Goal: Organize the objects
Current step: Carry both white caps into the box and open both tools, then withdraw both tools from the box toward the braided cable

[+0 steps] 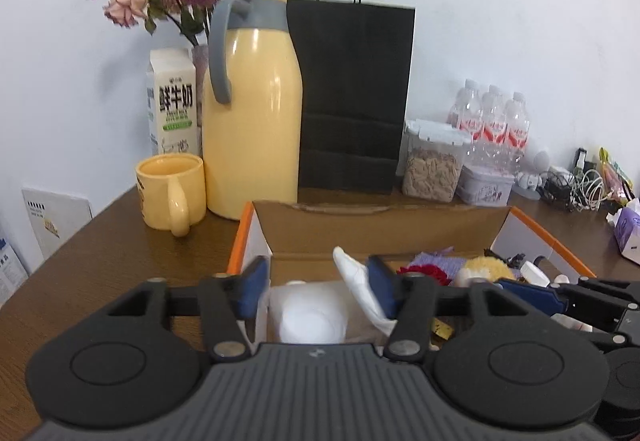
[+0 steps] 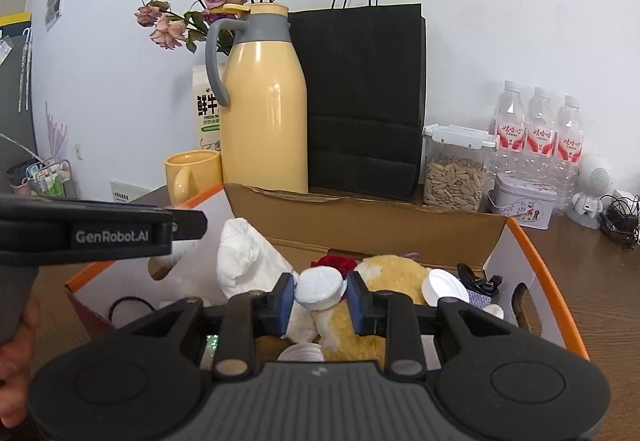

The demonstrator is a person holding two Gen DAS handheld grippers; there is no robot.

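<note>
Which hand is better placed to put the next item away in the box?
Right. The right gripper already grips a white cap over the box; the left gripper is open, holding nothing.

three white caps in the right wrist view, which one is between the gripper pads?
The white cap with the embossed cross, held between the right gripper pads. The ridged cap sits free to its right, and the third lies lower, under the gripper.

- The cardboard box [image 2: 360, 225] with orange-edged white flaps stands open just ahead of your right gripper [image 2: 319, 299].
- A white bottle cap [image 2: 320, 287] sits tilted between its blue pads.
- Beneath them lies a yellow plush toy [image 2: 396, 273]; crumpled white tissue [image 2: 244, 261] is to the left.
</note>
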